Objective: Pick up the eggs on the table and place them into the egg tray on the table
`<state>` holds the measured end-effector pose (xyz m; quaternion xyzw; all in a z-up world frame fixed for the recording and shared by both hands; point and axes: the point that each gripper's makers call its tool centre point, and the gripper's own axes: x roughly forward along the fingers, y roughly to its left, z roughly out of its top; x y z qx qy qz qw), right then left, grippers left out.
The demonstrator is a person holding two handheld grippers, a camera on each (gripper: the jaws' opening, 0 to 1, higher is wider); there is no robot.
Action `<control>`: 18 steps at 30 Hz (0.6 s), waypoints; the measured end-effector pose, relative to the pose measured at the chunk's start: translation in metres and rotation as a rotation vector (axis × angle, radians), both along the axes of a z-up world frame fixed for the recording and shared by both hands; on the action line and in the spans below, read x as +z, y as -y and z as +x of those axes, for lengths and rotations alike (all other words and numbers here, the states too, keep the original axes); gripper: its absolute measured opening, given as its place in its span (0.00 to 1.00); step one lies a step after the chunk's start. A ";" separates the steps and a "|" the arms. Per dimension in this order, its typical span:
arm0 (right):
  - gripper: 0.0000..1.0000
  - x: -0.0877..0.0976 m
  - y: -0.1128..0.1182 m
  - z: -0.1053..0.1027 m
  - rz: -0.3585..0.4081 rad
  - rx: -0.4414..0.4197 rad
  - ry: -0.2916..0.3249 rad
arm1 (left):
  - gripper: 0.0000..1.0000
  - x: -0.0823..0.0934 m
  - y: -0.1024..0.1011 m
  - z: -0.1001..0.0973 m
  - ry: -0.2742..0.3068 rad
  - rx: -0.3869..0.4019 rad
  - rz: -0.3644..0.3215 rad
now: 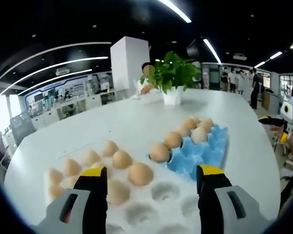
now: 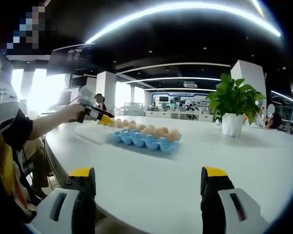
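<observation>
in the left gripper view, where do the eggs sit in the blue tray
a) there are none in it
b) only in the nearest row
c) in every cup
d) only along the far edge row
d: the eggs line the far edge of the blue tray, and the cups nearer the camera show bare blue.

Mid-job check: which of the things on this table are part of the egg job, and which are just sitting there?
Job: eggs, white egg tray, blue egg tray, left gripper with open jaws over the white tray, right gripper, open.

Lying about: potted plant.
</observation>
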<state>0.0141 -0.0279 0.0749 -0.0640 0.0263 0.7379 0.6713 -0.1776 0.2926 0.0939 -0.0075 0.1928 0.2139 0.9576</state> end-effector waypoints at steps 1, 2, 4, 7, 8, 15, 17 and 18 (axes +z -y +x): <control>0.93 -0.001 -0.001 0.000 0.000 0.000 -0.001 | 0.72 -0.001 -0.002 0.001 -0.007 -0.006 0.001; 0.93 -0.001 -0.001 0.001 -0.002 -0.002 -0.003 | 0.71 -0.002 -0.003 0.002 -0.012 -0.015 -0.001; 0.93 -0.003 -0.002 0.003 -0.006 -0.005 -0.005 | 0.68 -0.004 -0.004 0.003 -0.022 -0.030 -0.011; 0.93 -0.004 -0.003 0.004 -0.009 -0.007 -0.006 | 0.68 -0.011 -0.006 0.003 -0.045 -0.039 -0.032; 0.93 -0.005 -0.003 0.004 -0.009 -0.007 -0.007 | 0.68 -0.012 -0.007 0.003 -0.052 -0.040 -0.034; 0.93 -0.011 -0.006 0.007 -0.017 -0.014 -0.019 | 0.64 -0.019 -0.011 0.006 -0.085 -0.052 -0.056; 0.93 -0.011 -0.006 0.007 -0.017 -0.012 -0.019 | 0.64 -0.020 -0.014 0.007 -0.096 -0.055 -0.057; 0.93 -0.011 -0.006 0.007 -0.017 -0.012 -0.018 | 0.63 -0.021 -0.014 0.008 -0.100 -0.056 -0.058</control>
